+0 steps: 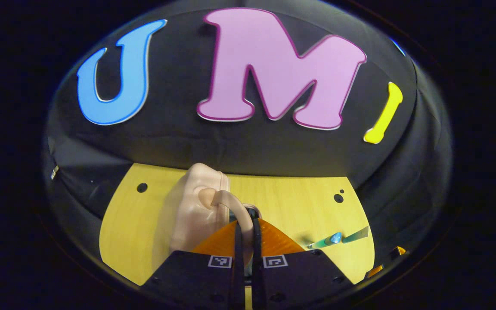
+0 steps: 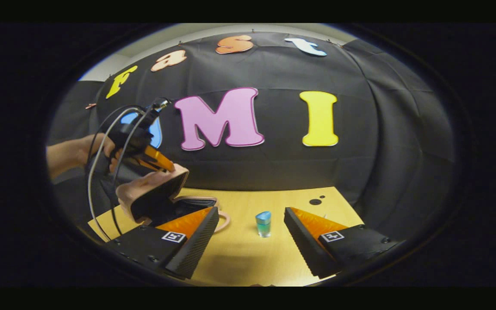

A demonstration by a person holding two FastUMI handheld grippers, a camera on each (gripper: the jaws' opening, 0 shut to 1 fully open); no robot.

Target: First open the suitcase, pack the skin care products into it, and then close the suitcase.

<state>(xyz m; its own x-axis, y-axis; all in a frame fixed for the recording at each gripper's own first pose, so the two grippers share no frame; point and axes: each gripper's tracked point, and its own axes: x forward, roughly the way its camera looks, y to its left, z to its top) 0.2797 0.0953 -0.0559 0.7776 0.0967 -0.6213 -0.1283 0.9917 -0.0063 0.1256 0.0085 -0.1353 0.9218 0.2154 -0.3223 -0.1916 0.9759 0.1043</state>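
One hand-held gripper [image 1: 244, 241] clamps the suitcase [image 1: 196, 211] handle; the other [image 2: 251, 234] gapes near the bottle [image 2: 263, 224].

You're working over a pale yellow wooden tabletop [image 2: 248, 254] with a few small round dark holes drilled near its far corners [image 1: 142, 187]. Black draped cloth [image 2: 274, 168] is hanging as the booth wall right behind it, wrapping around both sides. A strip of pale grey wall or ceiling [image 2: 196, 32] is peeking out above the cloth.
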